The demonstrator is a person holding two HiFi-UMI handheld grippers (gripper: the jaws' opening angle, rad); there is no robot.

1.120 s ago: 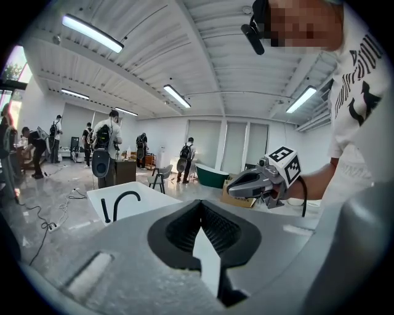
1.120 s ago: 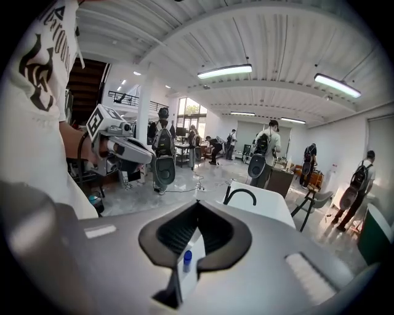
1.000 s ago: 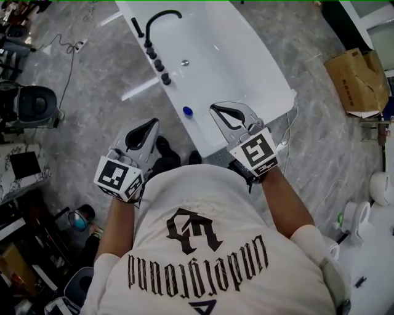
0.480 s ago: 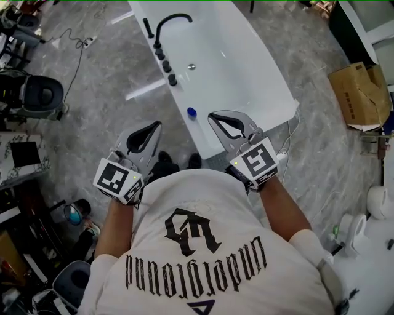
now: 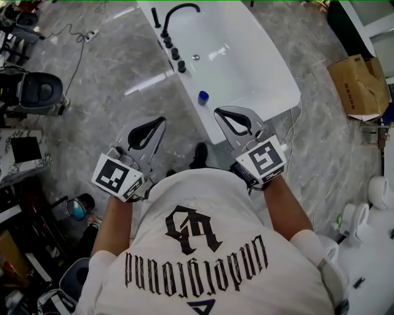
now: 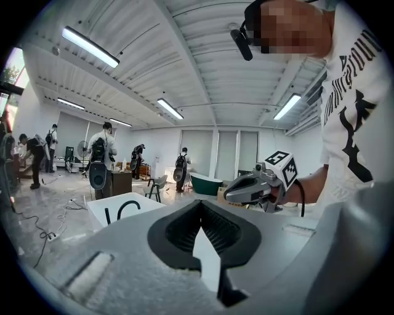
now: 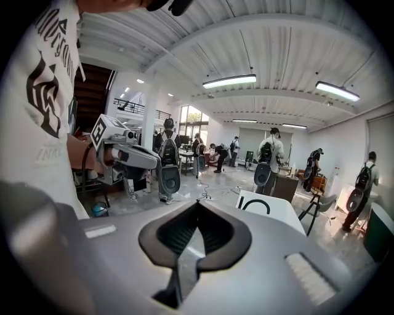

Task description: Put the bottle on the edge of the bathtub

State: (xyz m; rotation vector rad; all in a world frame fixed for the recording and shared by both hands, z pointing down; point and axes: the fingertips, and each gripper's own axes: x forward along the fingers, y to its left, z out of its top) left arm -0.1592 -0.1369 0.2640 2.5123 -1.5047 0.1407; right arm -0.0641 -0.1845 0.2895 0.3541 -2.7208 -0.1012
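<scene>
Currently, head view looks steeply down past my shoulders at a white bathtub (image 5: 258,80) on a grey marbled floor (image 5: 111,92). The bottle (image 5: 203,96) shows only as a blue cap from above. It stands on the tub's left rim, in line w/ the knobs (image 5: 175,54), toward the near end.

The left gripper (image 5: 163,119) hangs over bare floor, jaws pressed together w/ nothing btwn them. The right gripper (image 5: 217,111) shows over the tub's near end, jaws likewise closed and empty. Both are apart from the bottle.

By my read the placement looks done, so the step in hand is clearing away. I'd keep both grippers closed, draw them straight back, and steer the right one wide of the cap so it can't tip the bottle into the tub.

Count: 1 bottle, 1 bathtub, 1 black faucet (image 5: 175,8), 4 dark knobs, 2 grippers, 1 cardboard box (image 5: 360,83) at far right.
</scene>
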